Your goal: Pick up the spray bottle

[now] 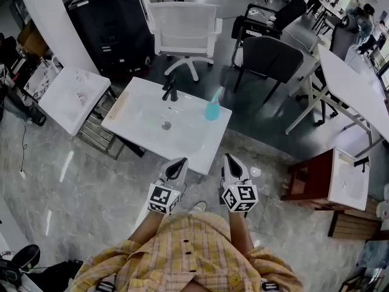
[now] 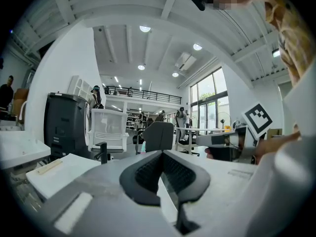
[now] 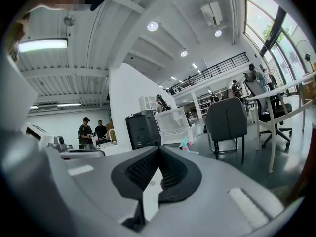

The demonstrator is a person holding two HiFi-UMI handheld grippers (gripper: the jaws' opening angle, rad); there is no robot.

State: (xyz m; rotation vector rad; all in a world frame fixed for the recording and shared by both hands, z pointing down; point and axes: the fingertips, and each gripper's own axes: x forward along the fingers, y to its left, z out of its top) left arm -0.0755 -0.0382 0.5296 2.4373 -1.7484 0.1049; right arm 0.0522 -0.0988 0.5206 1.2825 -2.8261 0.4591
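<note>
Teal spray bottle (image 1: 213, 105) is standing at the far right corner of the white sink (image 1: 140, 123) — well apart from both grippers. Left gripper (image 1: 177, 163) and right gripper (image 1: 231, 159) are hovering closed and empty — the approach step, apparently. The next move is calling for one to reach forward and open its jaws around the bottle.

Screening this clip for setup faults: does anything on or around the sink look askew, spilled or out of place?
Nothing is spilled or damaged. Only the spray bottle stands out: it sits at the far right edge of the white sink. The left gripper and right gripper are shut and empty, short of it.
</note>
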